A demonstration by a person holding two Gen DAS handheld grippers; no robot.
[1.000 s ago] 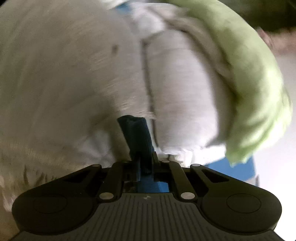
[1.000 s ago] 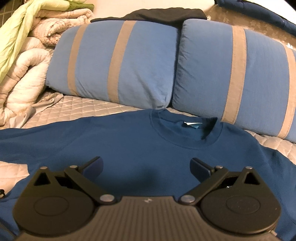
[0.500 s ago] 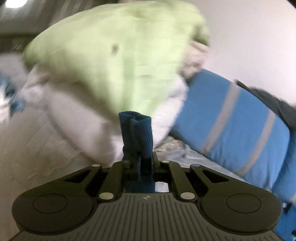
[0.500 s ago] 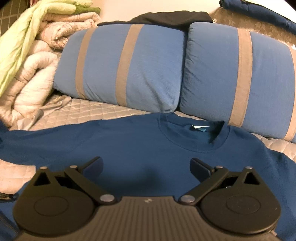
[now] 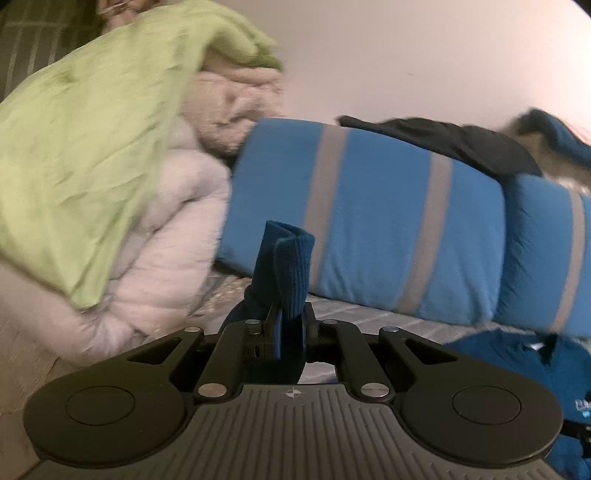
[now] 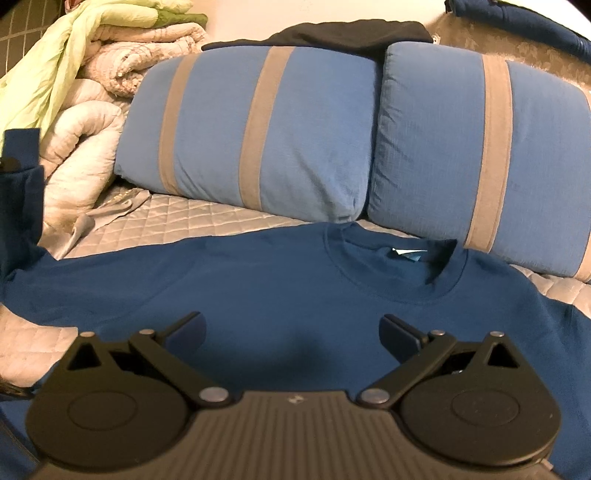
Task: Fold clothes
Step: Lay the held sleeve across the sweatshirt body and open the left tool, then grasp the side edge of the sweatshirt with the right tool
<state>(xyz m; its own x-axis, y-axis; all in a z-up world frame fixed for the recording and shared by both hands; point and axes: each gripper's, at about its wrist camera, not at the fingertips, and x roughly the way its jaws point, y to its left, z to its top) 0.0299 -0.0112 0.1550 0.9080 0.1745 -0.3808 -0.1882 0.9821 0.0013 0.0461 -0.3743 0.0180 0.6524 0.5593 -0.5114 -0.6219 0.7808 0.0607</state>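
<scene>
A dark blue sweatshirt (image 6: 280,280) lies flat on the quilted bed, its round collar (image 6: 399,262) toward the pillows. My left gripper (image 5: 286,325) is shut on the ribbed cuff of its sleeve (image 5: 291,266), which sticks up between the jaws. That lifted sleeve (image 6: 22,184) also shows at the left edge of the right wrist view. My right gripper (image 6: 291,332) hovers low over the chest of the sweatshirt with its jaws wide apart and nothing between them.
Two blue pillows with grey stripes (image 6: 258,133) (image 6: 480,147) lean against the wall behind the sweatshirt. A black garment (image 6: 332,33) lies on top of them. A pile of white quilts (image 6: 85,147) under a green blanket (image 5: 81,129) fills the left.
My left gripper has risen and rolled upright, carrying the sleeve cuff from close against the quilts toward the pillows. The sleeve has come into the right wrist view. The right gripper has stayed put.
</scene>
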